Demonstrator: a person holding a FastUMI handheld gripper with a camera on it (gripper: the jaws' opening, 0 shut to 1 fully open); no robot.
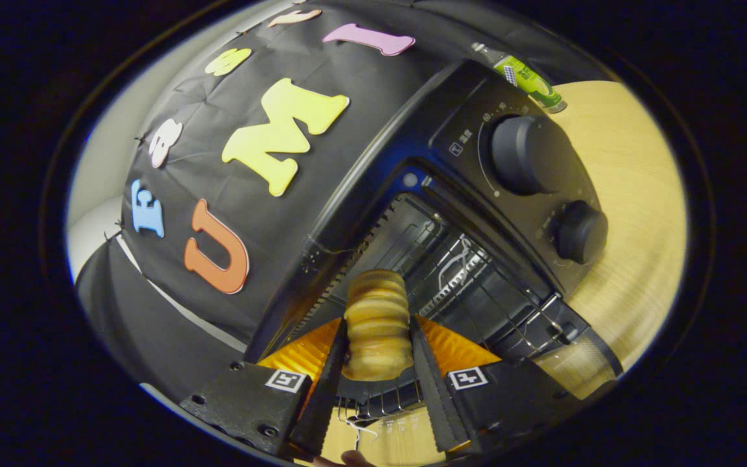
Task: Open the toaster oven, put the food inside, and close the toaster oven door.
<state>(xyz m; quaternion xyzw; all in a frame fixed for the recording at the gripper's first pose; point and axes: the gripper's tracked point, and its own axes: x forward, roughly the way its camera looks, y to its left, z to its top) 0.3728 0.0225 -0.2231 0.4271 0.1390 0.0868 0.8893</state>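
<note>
Gripper (379, 353) jaws narrowed, both clamped on ridged golden pastry (377, 324), one finger on each side. Pastry held at mouth of toaster oven (412, 136), door down, wire rack (477, 285) just beyond it inside cavity. Two black dials (529, 154) on oven's control panel; small white marks beside upper dial, too small to read. Green-labelled bottle (524, 76) on wooden tabletop (633, 194) behind oven, label text unreadable.
</note>
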